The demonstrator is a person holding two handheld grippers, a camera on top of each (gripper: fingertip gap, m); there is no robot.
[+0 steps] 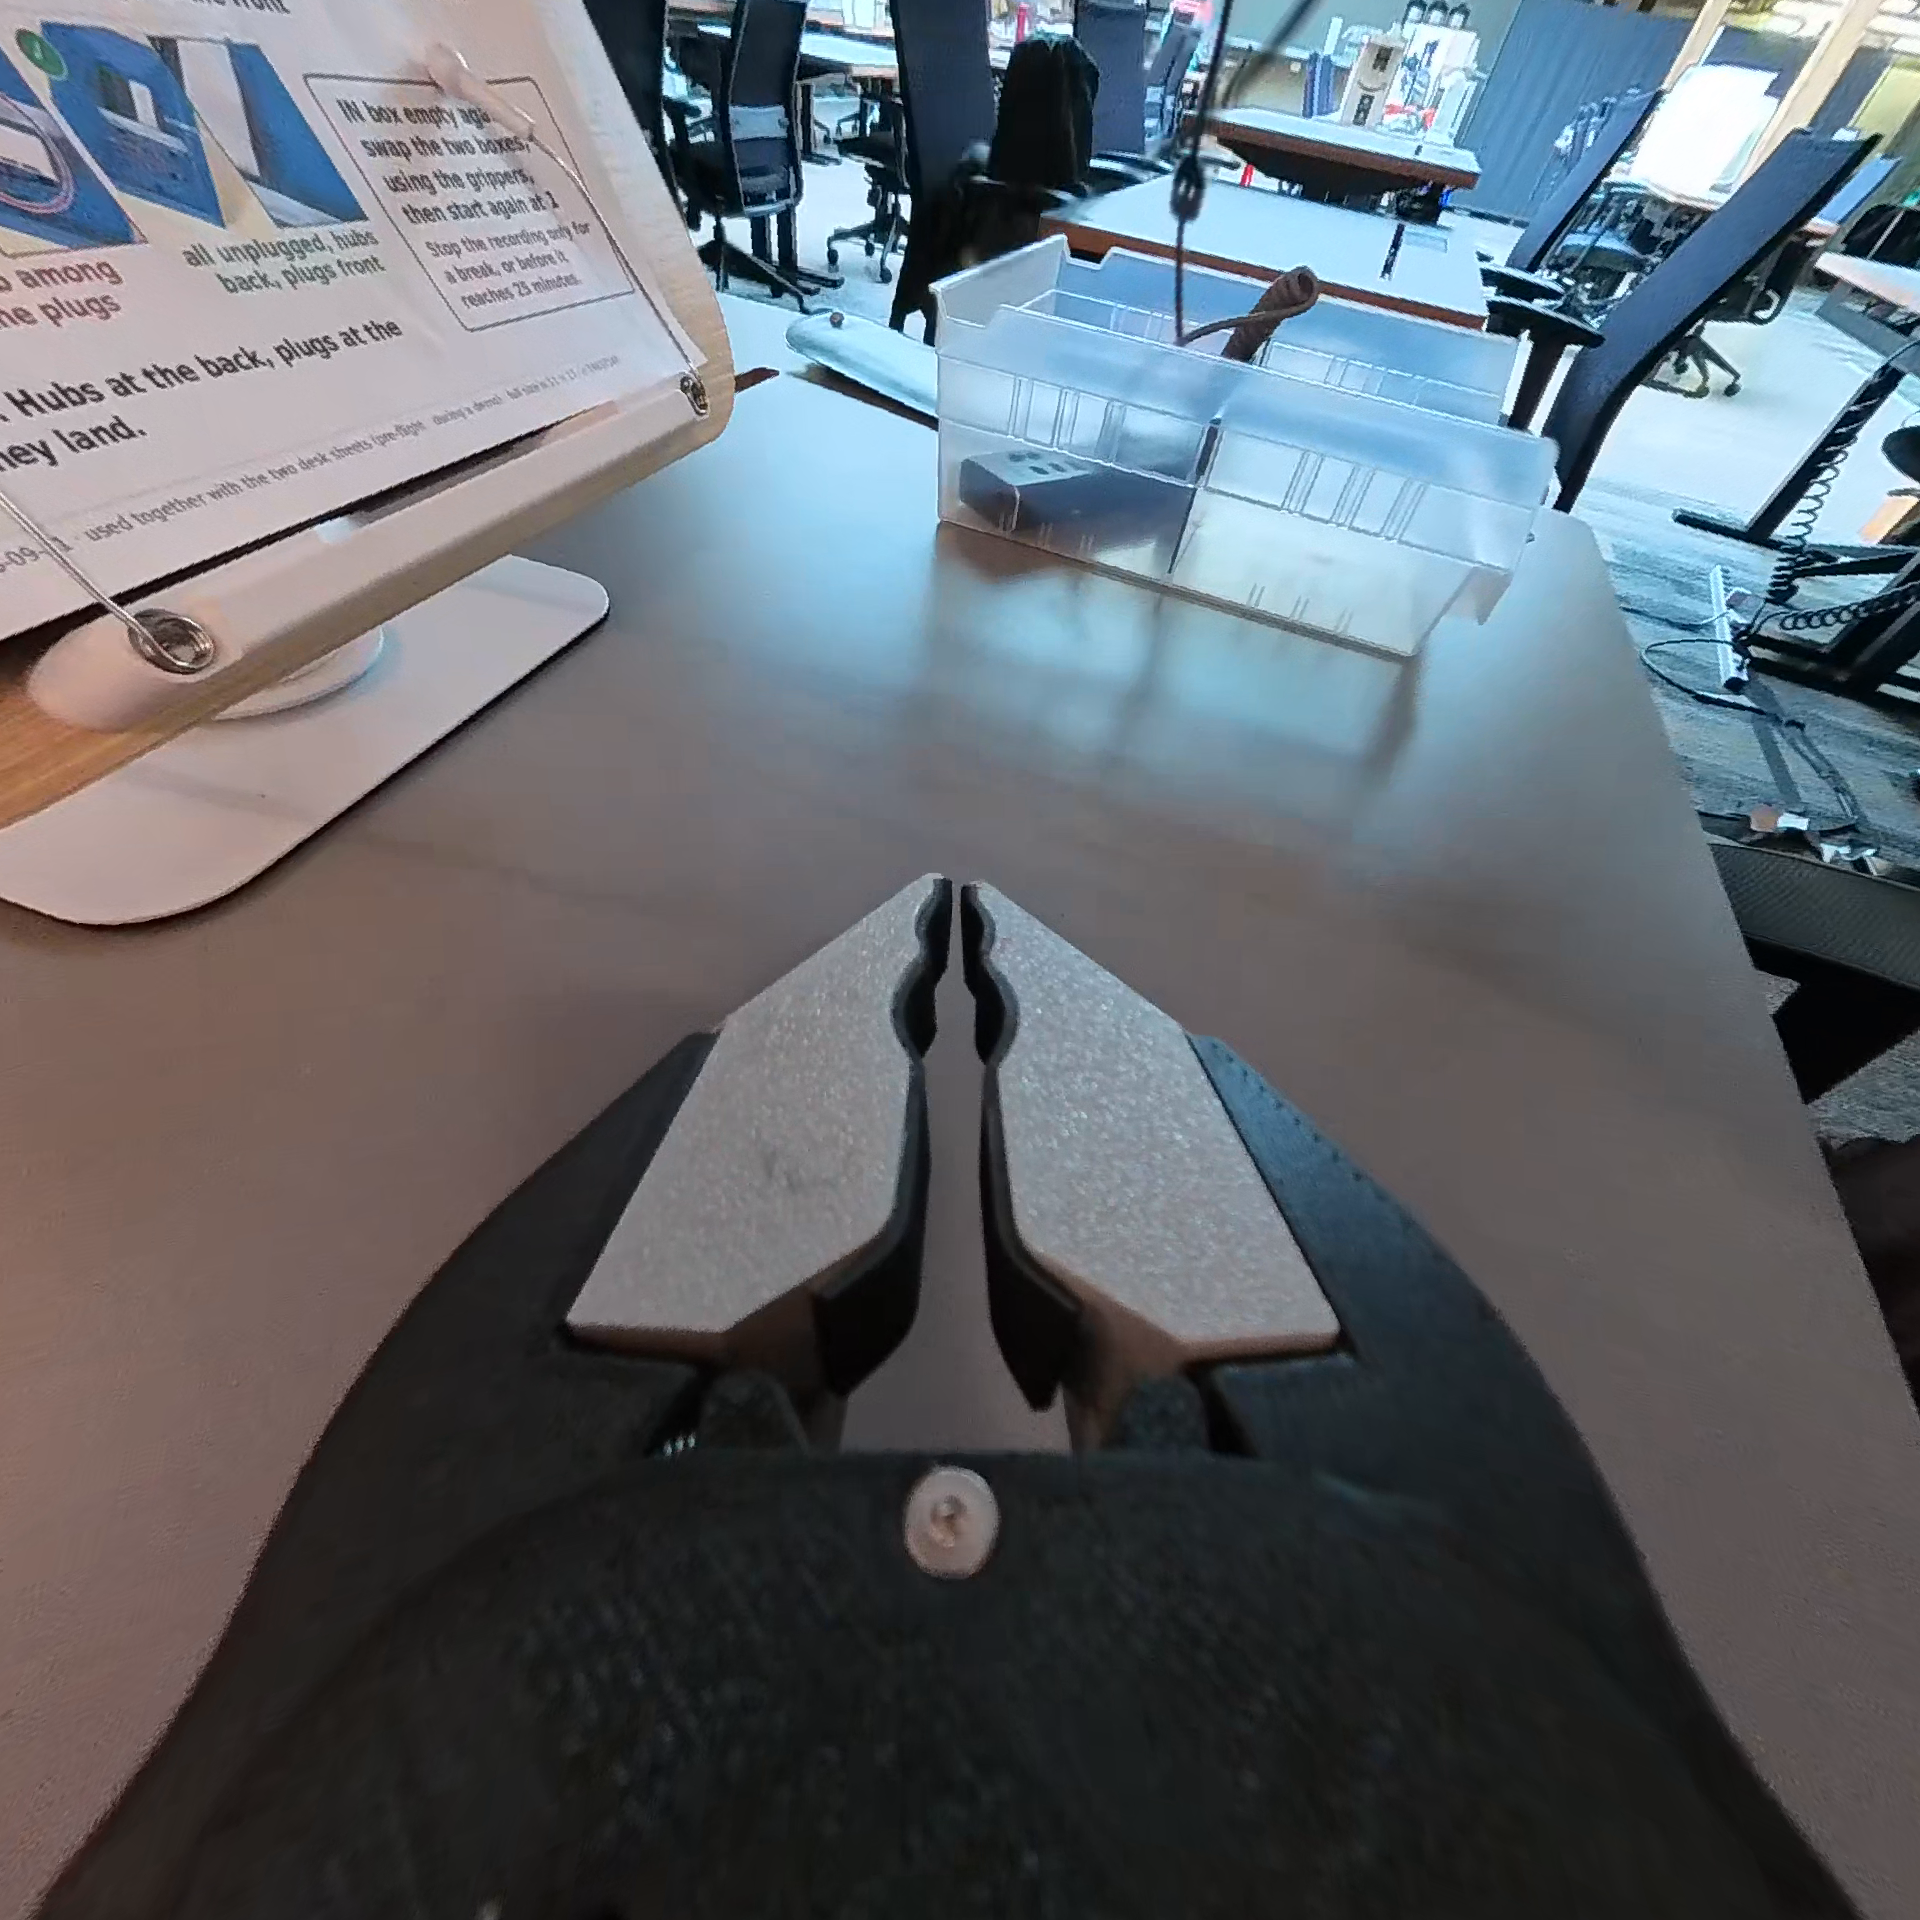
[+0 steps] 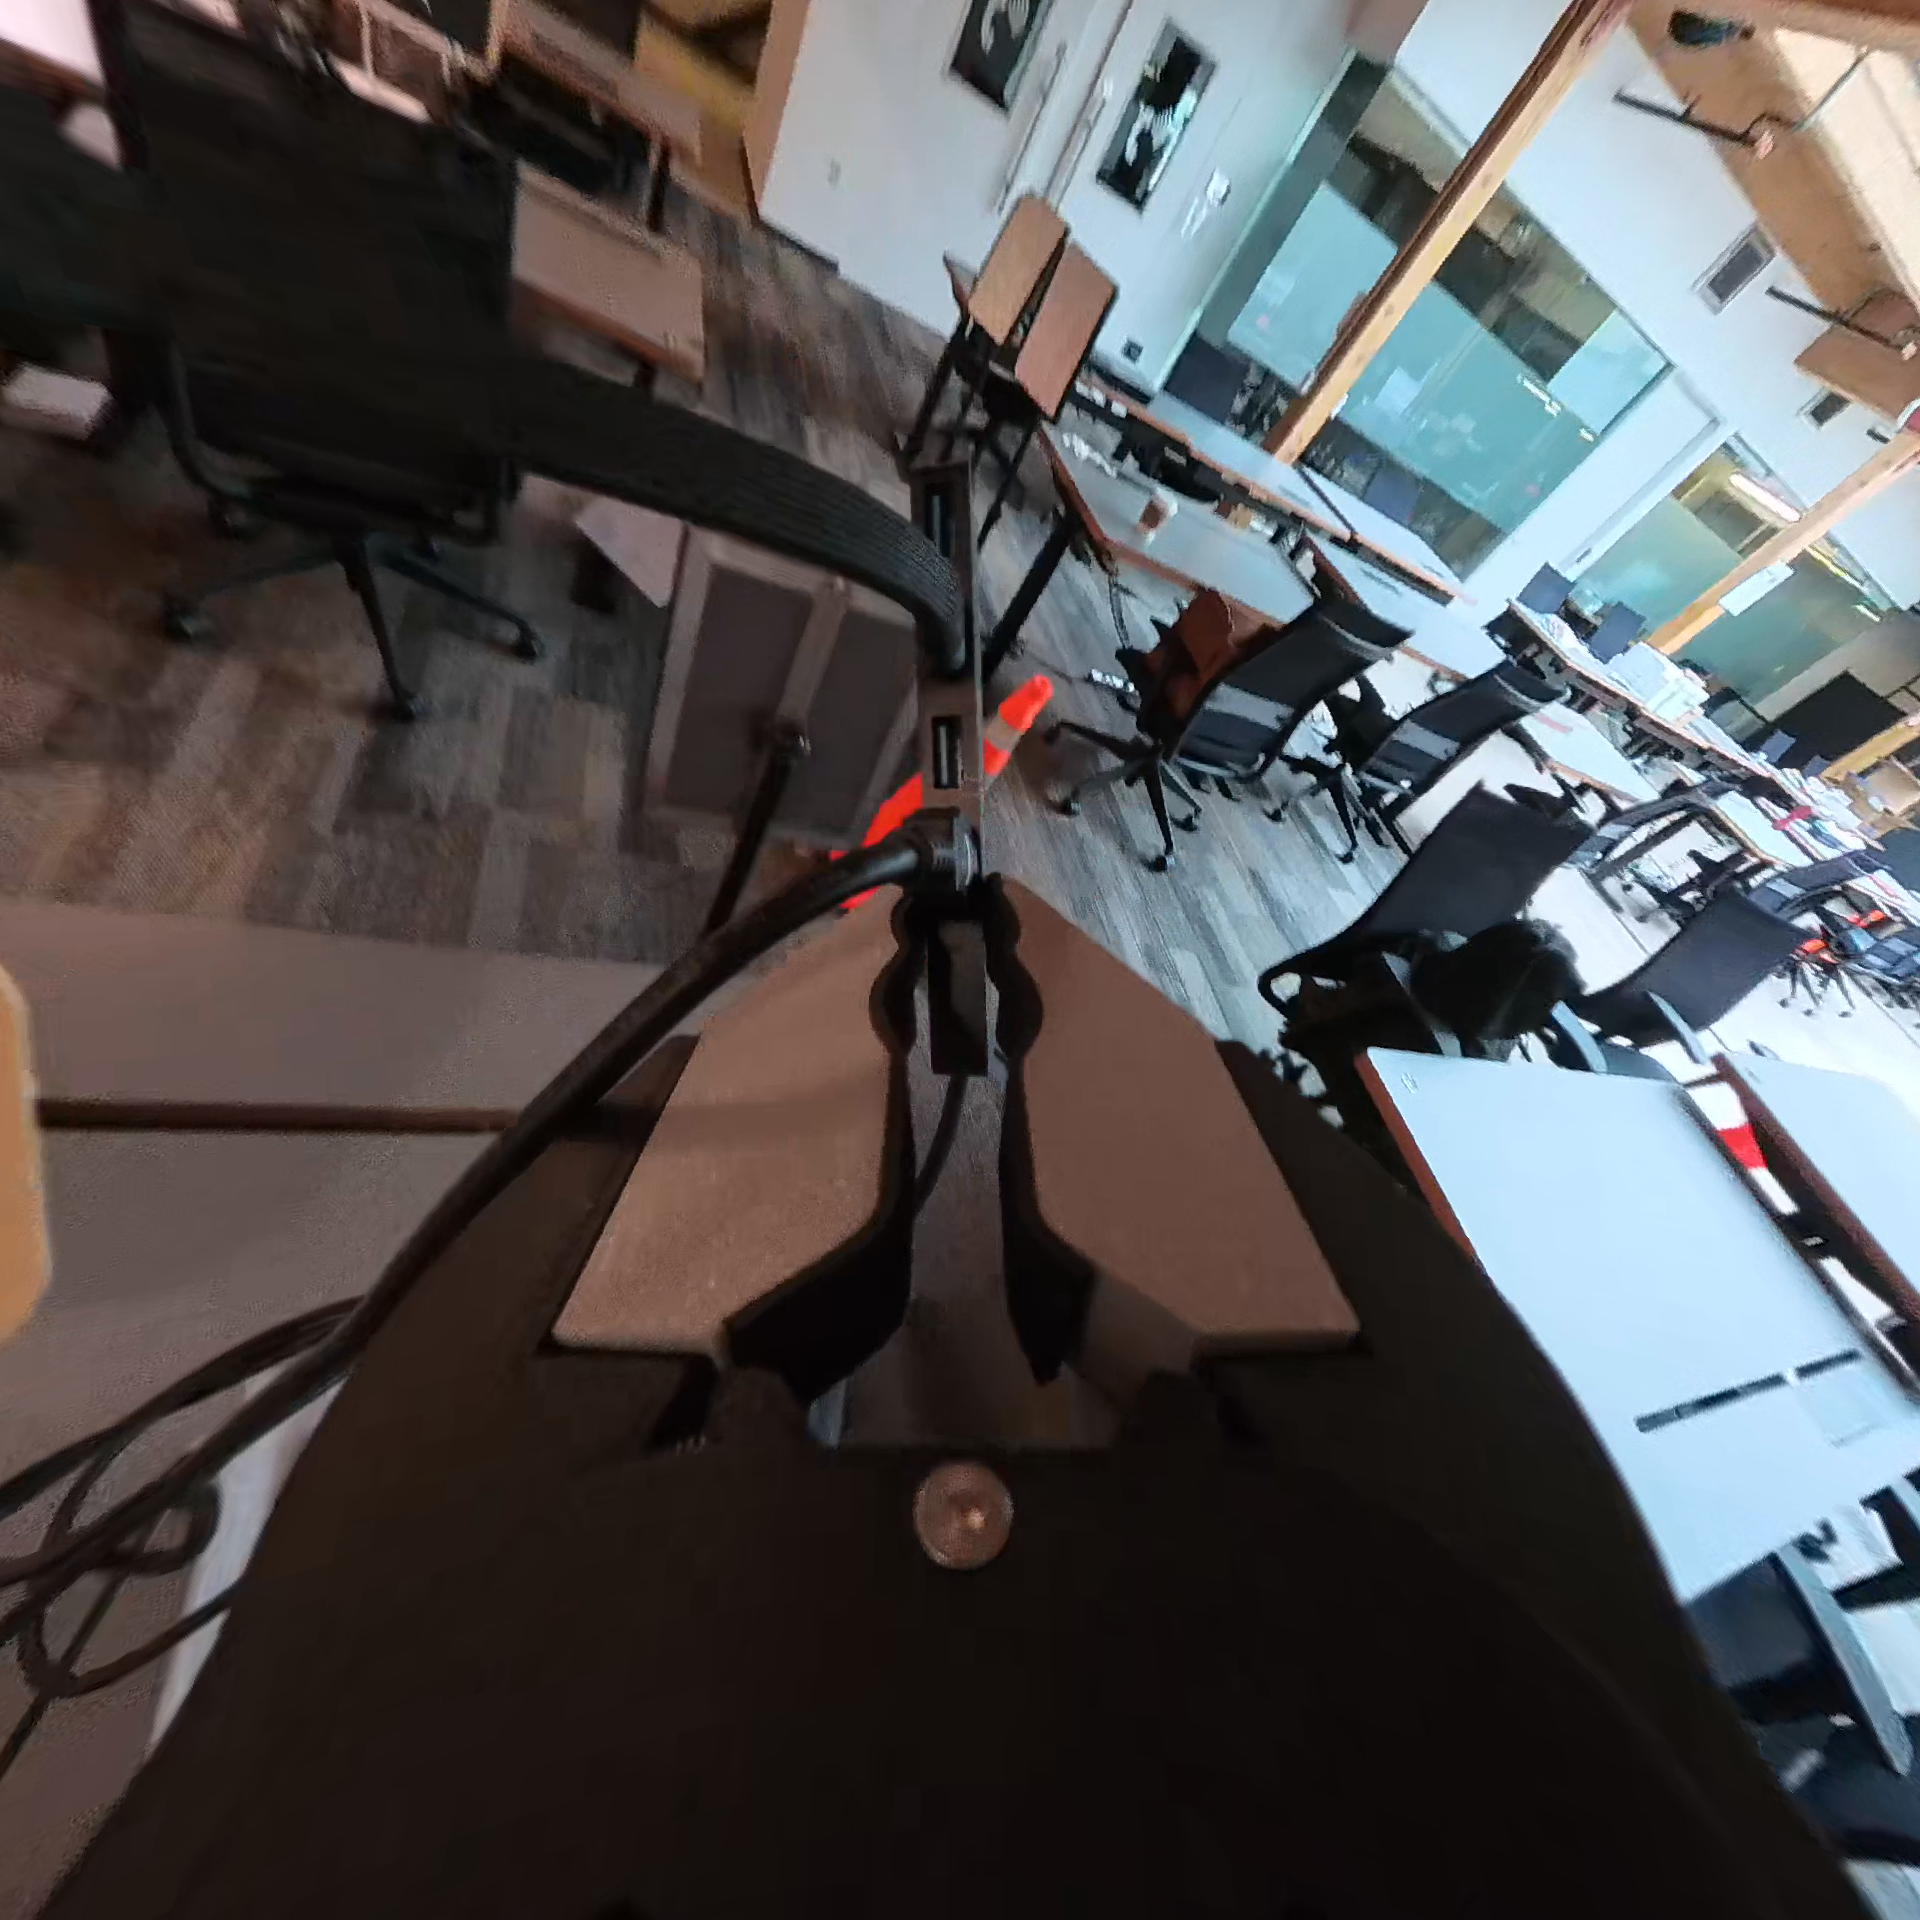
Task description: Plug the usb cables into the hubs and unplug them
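My right gripper point(image 2: 956, 914) is shut on a slim black USB hub point(image 2: 945, 753) and holds it edge-on in the air. A thick braided cable point(image 2: 727, 468) and a smooth black cable point(image 2: 644, 997) are plugged into its left side and trail down to the left. My left gripper point(image 1: 956, 894) is shut and empty, low over the brown table point(image 1: 831, 748). Beyond it stands a clear divided box point(image 1: 1351, 488) with a dark hub point(image 1: 1070, 483) inside. A braided cable point(image 1: 1273, 307) rises out of the box, and a thin dark cable point(image 1: 1184, 197) hangs down over it.
A tilted instruction sheet on a wooden stand point(image 1: 312, 343) with a white base point(image 1: 312, 769) fills the left of the table. The table's right edge point(image 1: 1704, 883) drops to the floor. Office chairs point(image 2: 1226, 696) and desks point(image 2: 1621, 1278) stand around.
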